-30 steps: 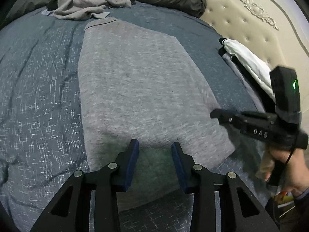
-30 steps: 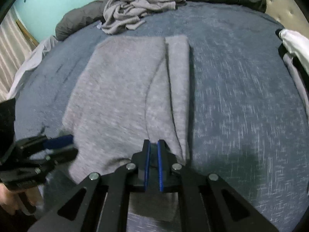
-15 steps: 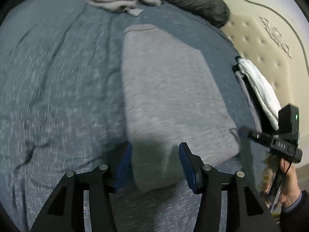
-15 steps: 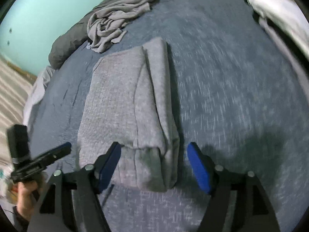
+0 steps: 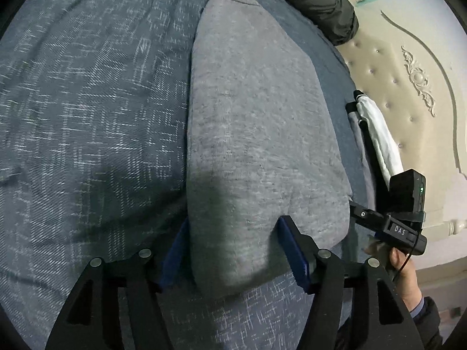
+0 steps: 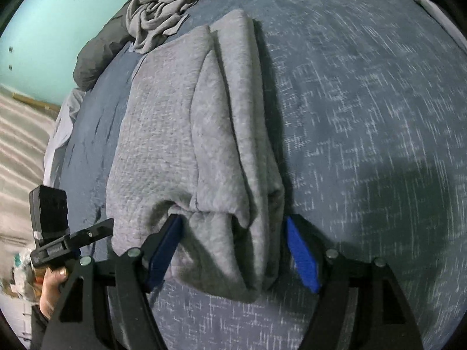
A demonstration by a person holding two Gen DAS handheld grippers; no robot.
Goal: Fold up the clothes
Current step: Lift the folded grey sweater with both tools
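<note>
Garment point(image 5: 256, 122) lies on the bed point(image 5: 87, 116) as a long grey strip, reaching from the near edge, where I stand, toward the far edge. In the right wrist view the right side is doubled over onto the body in a narrow flap point(image 6: 242, 110), so the piece is already narrowed lengthwise. Its near end bunches slightly where the layers meet.

My left claw point(image 5: 233, 250) is spread wide, fingers straddling the near left corner of the garment without pinching it. My right claw point(image 6: 233, 250) is likewise spread, set astride the near right corner where the flap ends. Neither holds cloth. I judge both are placed at the two near corners so that the end can be taken evenly and carried along the strip's length; gripping only one corner would skew the fold.

A loose grey pile point(image 6: 166, 5) lies crumpled at the far edge, beside a dark duvet point(image 5: 315, 0), apart from the garment. White cloth point(image 5: 379, 137) sits at the right edge by the headboard point(image 5: 408, 58).

Risk noted: the flap's stacked layers at my right claw are thick and may slip if only the top layer is caught.
</note>
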